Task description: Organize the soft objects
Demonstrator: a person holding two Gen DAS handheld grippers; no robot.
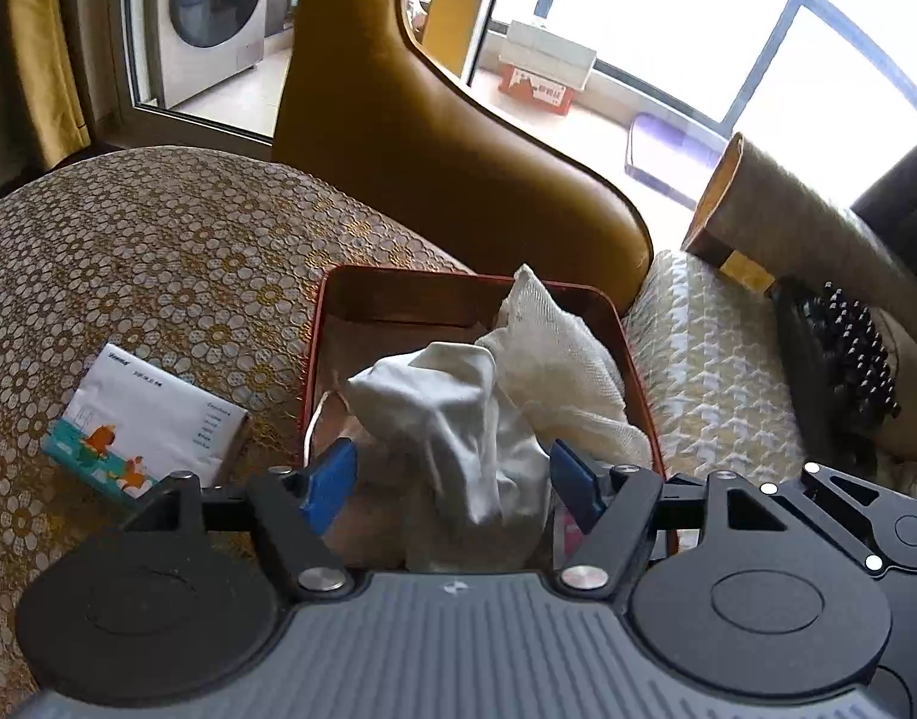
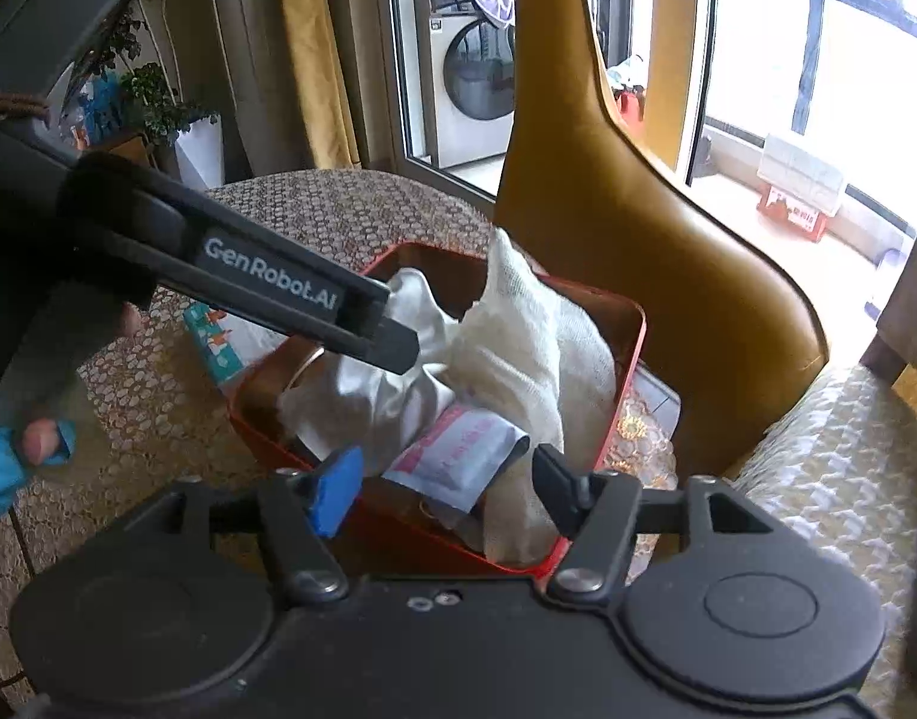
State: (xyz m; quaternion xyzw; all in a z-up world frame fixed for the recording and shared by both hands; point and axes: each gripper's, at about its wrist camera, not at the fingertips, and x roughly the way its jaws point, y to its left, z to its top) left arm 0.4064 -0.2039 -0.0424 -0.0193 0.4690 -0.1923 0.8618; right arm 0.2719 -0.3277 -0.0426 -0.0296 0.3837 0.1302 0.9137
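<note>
Your left gripper hangs over the red tray with its blue pads spread wide, gripping nothing; the grey-white cloth lies slumped between them, and neither pad presses on it. Just beyond that cloth, farther from the fingertips, a cream waffle-weave cloth stands in a peak against the tray's far right corner.

Your right gripper is likewise wide, holding nothing (no pad bears on anything). Directly ahead of its fingertips, inside the tray, sits a small pink-and-white packet, half tucked under the cream cloth, whose lower end drapes down toward the right-hand finger. The grey-white cloth lies left of the packet. The other gripper reaches in from the upper left of this view, its dark finger over that cloth; whether it touches cannot be told.

Off to the left of your left gripper, outside the tray, a tissue pack with a cartoon print lies on the lace tablecloth. A tan leather chair rises just behind the tray. Far right of your left gripper, a black hairbrush rests on a patterned cushion.
</note>
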